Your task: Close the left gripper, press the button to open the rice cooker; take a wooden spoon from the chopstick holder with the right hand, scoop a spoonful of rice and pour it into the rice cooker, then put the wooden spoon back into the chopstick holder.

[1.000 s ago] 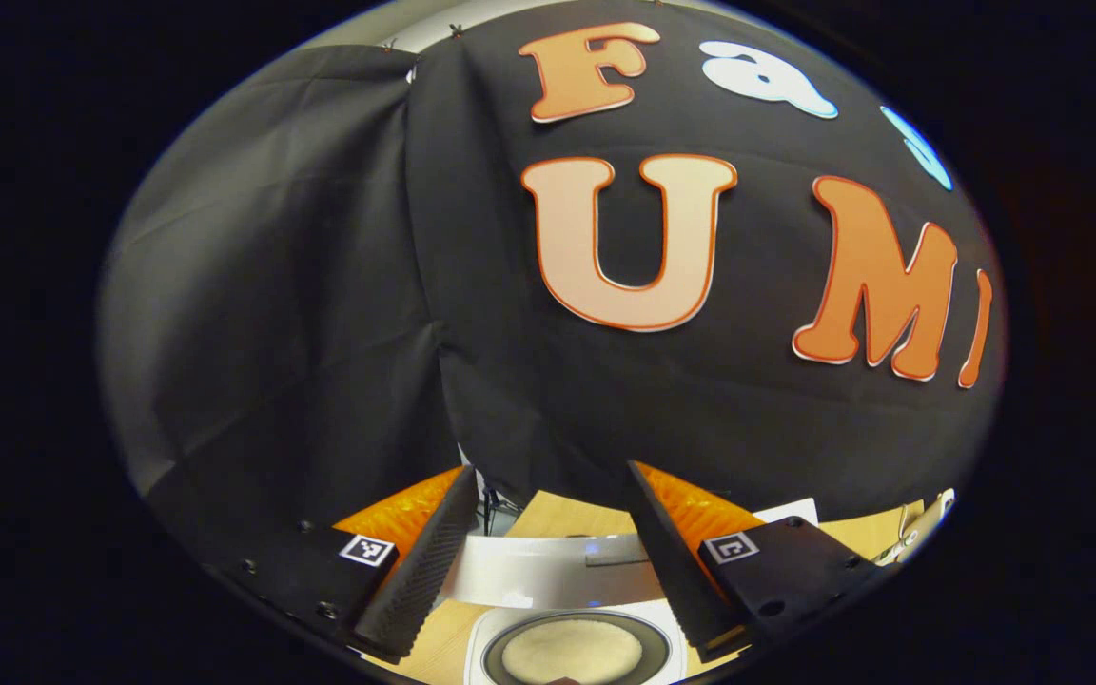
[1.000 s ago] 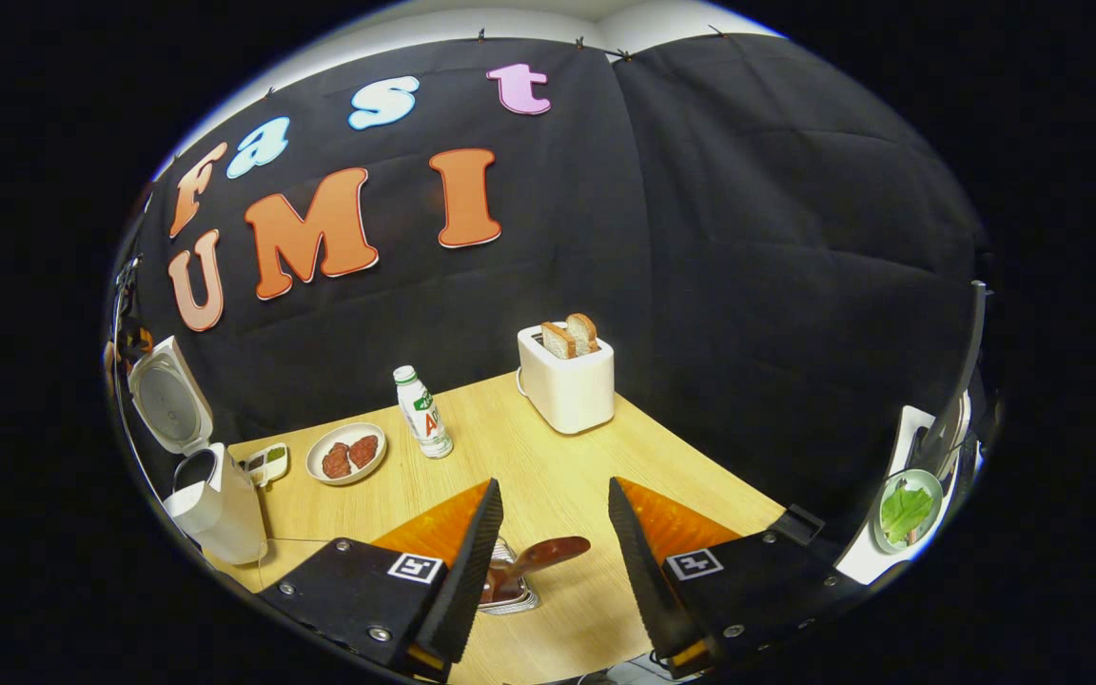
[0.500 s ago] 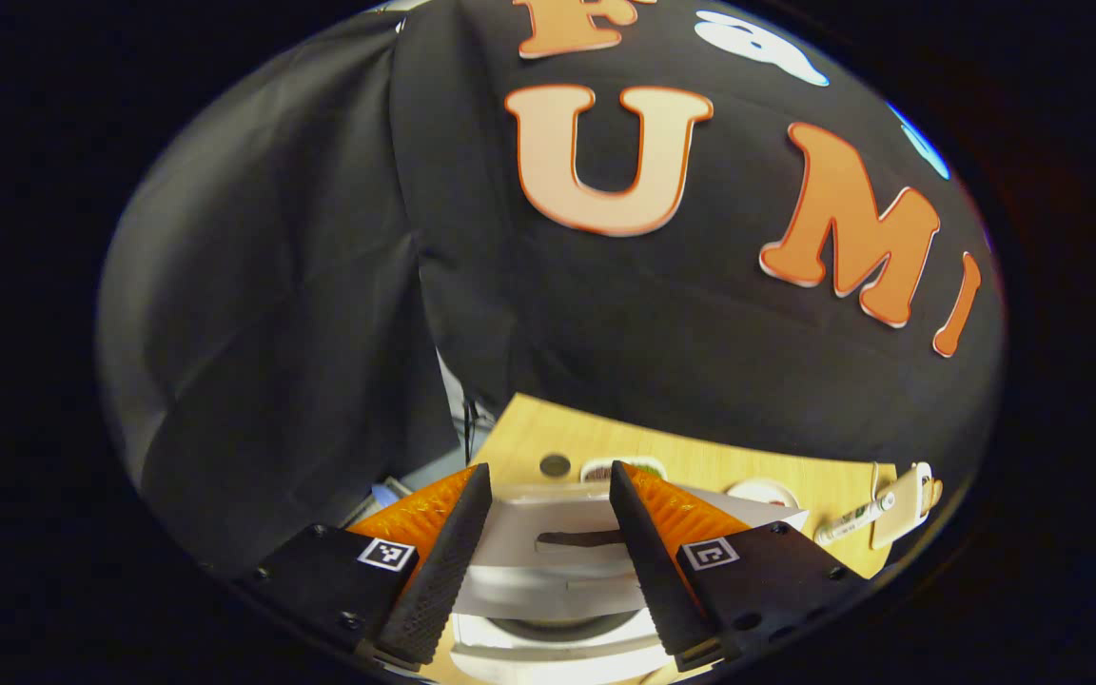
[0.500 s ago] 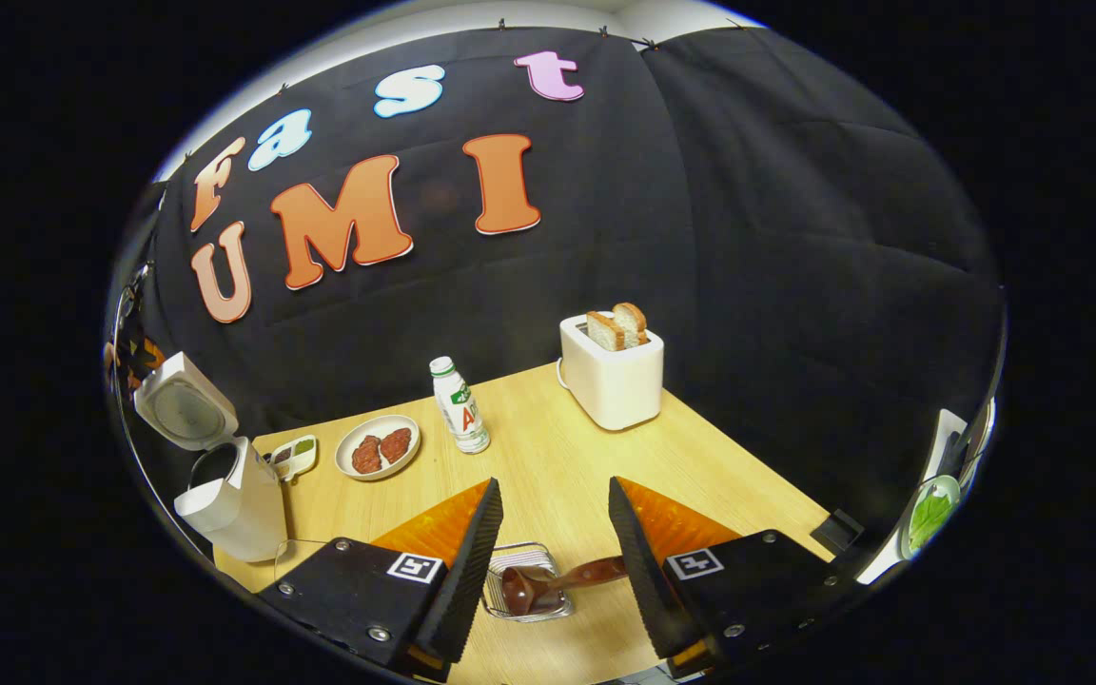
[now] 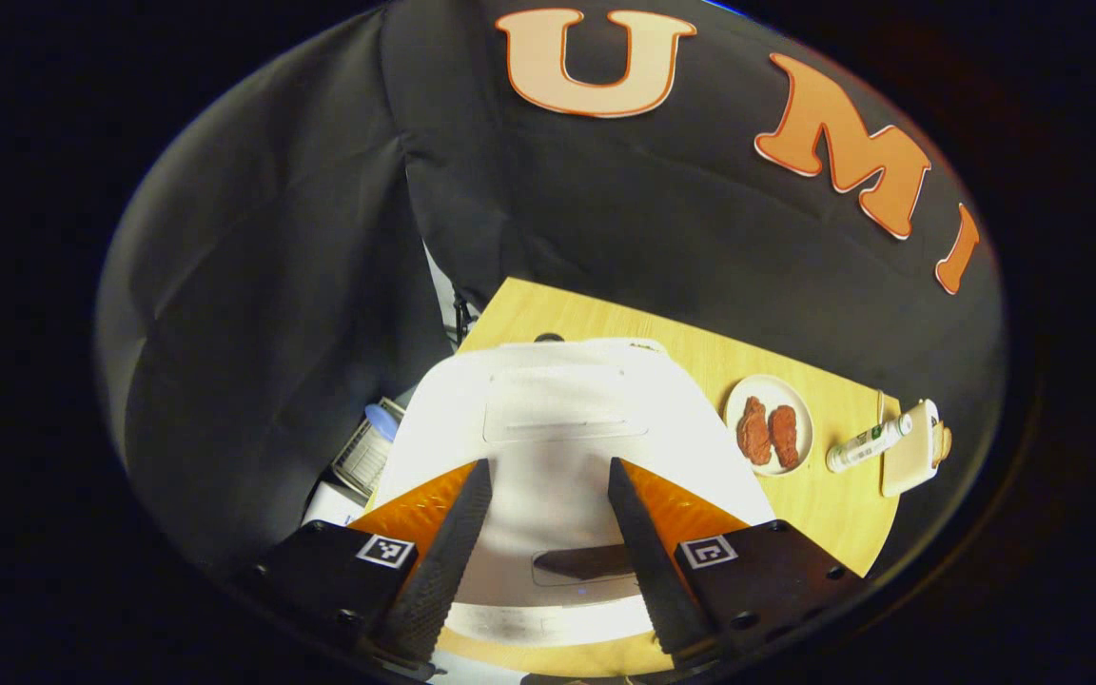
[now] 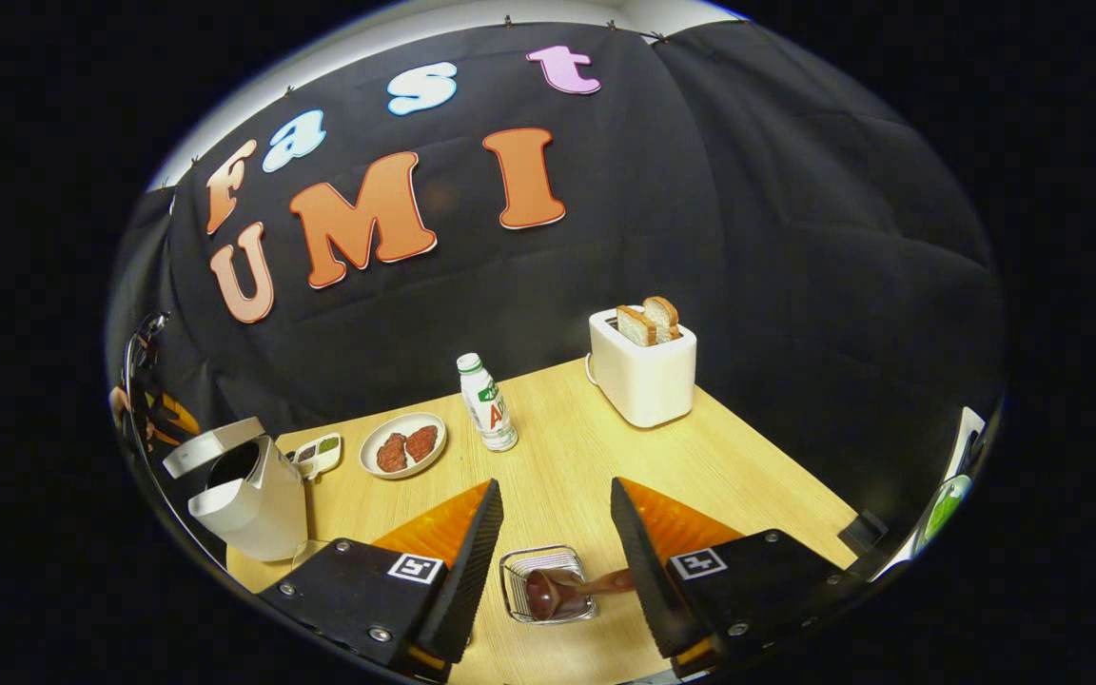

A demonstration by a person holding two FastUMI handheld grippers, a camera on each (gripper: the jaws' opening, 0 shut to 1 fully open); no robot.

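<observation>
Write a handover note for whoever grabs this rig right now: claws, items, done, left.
Left claw: open, empty, over the lid of the rice cooker.
Right claw: open, above the wooden spoon, not gripping it.
Wooden spoon lies in the wire chopstick holder on the table.
Lid is tilted ajar, not latched.
Done: spoon is back in its holder. The rice pour can't be confirmed; the pot's inside is hidden.
Left: probably nothing but shutting the lid, if wanted.

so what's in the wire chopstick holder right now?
The wooden spoon lies in the chopstick holder, bowl inside and handle running out toward the right gripper. The handle's end is hidden behind that gripper's jaws.
</observation>
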